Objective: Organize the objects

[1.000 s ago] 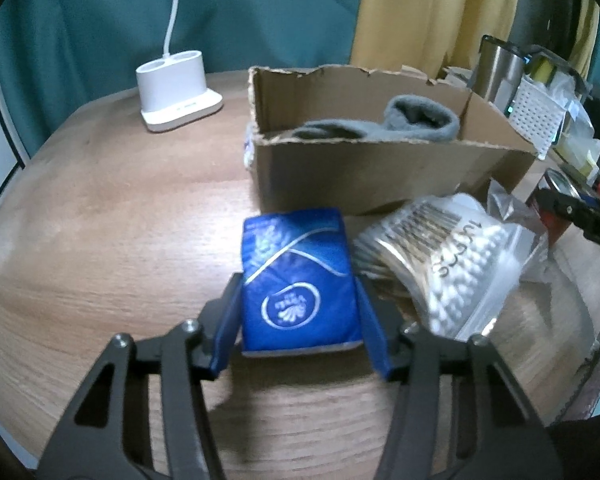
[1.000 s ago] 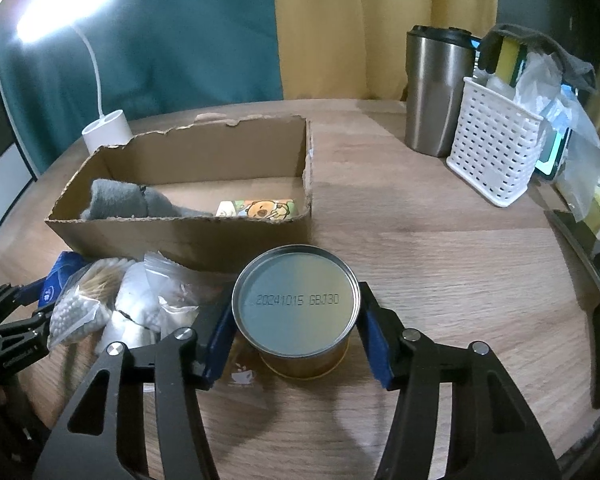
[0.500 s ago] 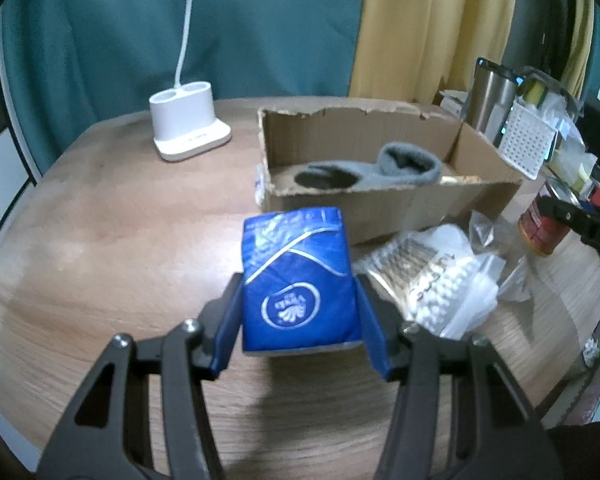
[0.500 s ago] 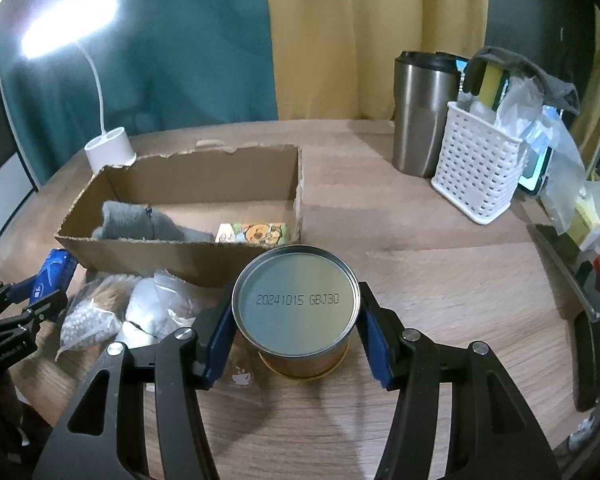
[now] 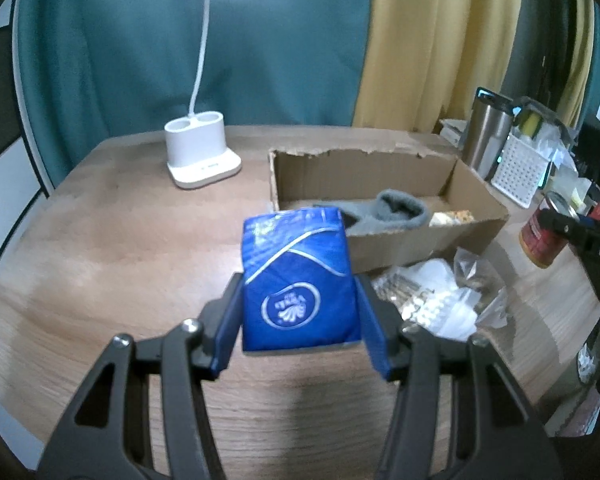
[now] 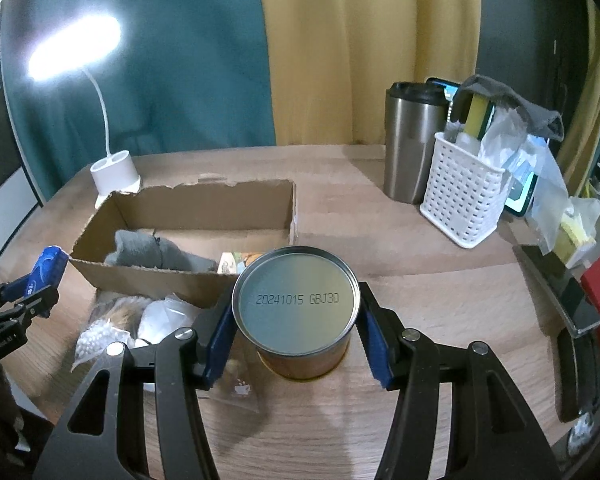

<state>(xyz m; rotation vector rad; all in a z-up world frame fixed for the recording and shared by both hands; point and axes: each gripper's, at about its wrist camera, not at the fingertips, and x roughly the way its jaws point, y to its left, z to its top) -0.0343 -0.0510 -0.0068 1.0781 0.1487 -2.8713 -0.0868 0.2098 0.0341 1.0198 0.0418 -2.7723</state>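
Left tool [image 5: 300, 308] is clamped on the blue packet [image 5: 296, 276]; right tool [image 6: 296, 320] is clamped on the tin can [image 6: 296, 300]. Both loads are clear of the desk [image 5: 120, 248]. Cardboard box [image 5: 380, 208] lies up-frame, just beyond each tool, long axis left-right.

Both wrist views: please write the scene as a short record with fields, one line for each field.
left gripper: shut on blue tissue pack
right gripper: shut on tin can
cardboard box: open, holds grey sock and a small printed packet
in front of box: clear bags of cotton swabs
surface: wooden table
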